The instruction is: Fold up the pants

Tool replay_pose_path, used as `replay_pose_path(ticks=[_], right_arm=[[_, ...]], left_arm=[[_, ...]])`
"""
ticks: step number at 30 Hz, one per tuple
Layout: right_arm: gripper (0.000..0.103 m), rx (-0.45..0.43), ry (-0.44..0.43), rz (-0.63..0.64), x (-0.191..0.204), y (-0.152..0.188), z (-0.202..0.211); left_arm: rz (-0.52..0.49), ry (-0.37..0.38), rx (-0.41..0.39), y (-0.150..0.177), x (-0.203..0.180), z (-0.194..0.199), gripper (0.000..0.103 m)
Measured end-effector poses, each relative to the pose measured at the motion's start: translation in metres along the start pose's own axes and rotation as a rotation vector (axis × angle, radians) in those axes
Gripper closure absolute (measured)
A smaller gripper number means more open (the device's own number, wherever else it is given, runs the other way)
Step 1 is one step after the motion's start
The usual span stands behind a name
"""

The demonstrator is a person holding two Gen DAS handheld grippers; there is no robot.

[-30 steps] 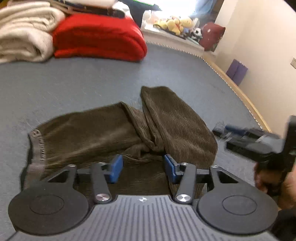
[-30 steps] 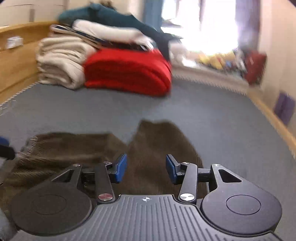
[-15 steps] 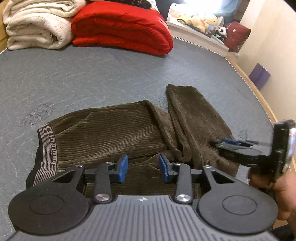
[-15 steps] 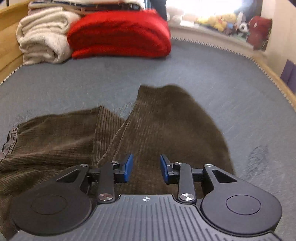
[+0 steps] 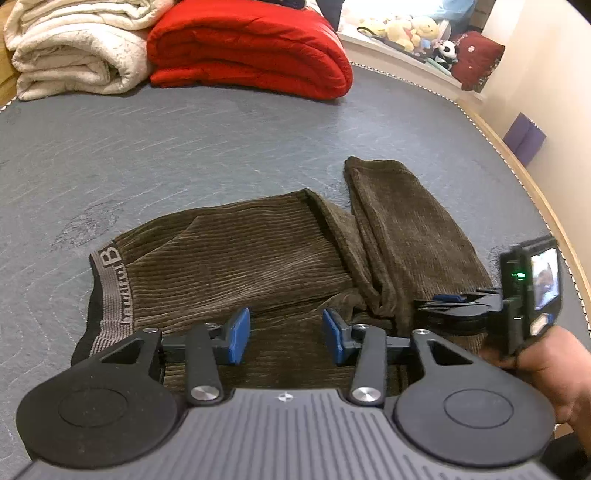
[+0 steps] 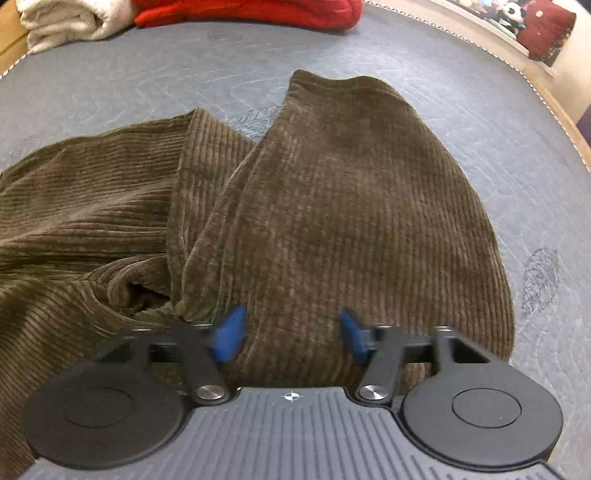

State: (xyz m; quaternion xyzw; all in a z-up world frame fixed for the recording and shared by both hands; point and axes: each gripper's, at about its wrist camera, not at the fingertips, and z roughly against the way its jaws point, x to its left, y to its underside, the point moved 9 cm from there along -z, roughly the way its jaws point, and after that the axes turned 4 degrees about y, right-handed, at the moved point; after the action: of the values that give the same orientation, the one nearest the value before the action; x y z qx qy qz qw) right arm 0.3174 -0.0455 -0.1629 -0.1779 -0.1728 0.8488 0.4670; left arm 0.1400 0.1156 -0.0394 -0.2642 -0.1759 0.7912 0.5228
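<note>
Brown corduroy pants lie partly folded on the grey bed cover, with the grey lettered waistband at the left and a leg bent away at the right. My left gripper is open and empty just above the near middle of the pants. My right gripper is open and empty, low over the bent leg. It also shows in the left wrist view at the leg's near right edge.
A folded red blanket and a cream blanket lie at the far end of the bed. Stuffed toys sit on a ledge behind. The bed's wooden edge and a wall run along the right.
Both grippers have come closer and lower over the pants. The right gripper's jaws narrowed, then widened again. The pants have not moved.
</note>
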Motion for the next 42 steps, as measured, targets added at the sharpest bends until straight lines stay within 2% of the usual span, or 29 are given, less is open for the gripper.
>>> replay_pose_path(ticks=[1,4,11,17,19,21,23,26,27,28,32,34,37,39,41,42], right_arm=[[0.088,0.002,-0.006,-0.007,-0.005,0.002,0.004],[0.103,-0.002,-0.06,-0.014,-0.013,0.008,0.016],[0.103,0.006,-0.117,0.016,-0.059,0.049,0.045],[0.103,0.129,-0.104,0.014,-0.122,0.121,0.054],[0.103,0.105,-0.09,-0.004,-0.135,0.127,0.061],[0.1,0.049,-0.098,-0.058,-0.142,0.12,0.07],[0.099,-0.019,-0.106,-0.084,-0.137,0.104,0.078],[0.08,-0.095,-0.154,-0.065,-0.105,0.075,0.084],[0.071,-0.11,-0.162,-0.049,-0.092,0.067,0.084],[0.067,-0.122,-0.169,-0.028,-0.077,0.058,0.083],[0.062,-0.125,-0.197,0.05,-0.02,0.03,0.068],[0.055,-0.118,-0.199,0.075,0.007,0.016,0.057],[0.054,-0.1,-0.183,0.128,0.036,0.005,0.041],[0.056,-0.079,-0.101,0.203,0.047,0.005,0.027],[0.064,-0.037,-0.004,0.287,0.046,0.01,0.011],[0.075,-0.025,0.002,0.301,0.045,0.013,0.007]], left_arm=[[0.002,-0.003,0.0,0.0,0.002,0.001,0.055],[0.004,-0.009,-0.007,0.0,0.005,0.005,0.055],[0.008,-0.004,-0.004,0.008,0.002,0.012,0.054],[-0.023,0.007,0.001,0.017,-0.01,0.015,0.054],[-0.029,0.005,0.005,0.019,-0.014,0.013,0.053],[-0.035,0.002,0.01,0.02,-0.016,0.01,0.051],[-0.039,0.0,0.014,0.02,-0.018,0.007,0.049],[-0.037,-0.001,0.02,0.019,-0.021,0.003,0.049],[-0.037,-0.001,0.021,0.019,-0.021,0.002,0.049],[-0.036,-0.001,0.022,0.019,-0.021,0.001,0.049],[-0.02,-0.004,0.023,0.015,-0.016,0.001,0.049],[-0.007,-0.006,0.022,0.013,-0.01,0.001,0.049],[0.004,-0.011,0.018,0.008,-0.002,0.003,0.049],[0.008,-0.018,0.016,0.006,0.005,0.004,0.049],[0.016,-0.023,0.014,0.002,0.012,0.006,0.049],[0.022,-0.025,0.011,0.001,0.015,0.006,0.049]])
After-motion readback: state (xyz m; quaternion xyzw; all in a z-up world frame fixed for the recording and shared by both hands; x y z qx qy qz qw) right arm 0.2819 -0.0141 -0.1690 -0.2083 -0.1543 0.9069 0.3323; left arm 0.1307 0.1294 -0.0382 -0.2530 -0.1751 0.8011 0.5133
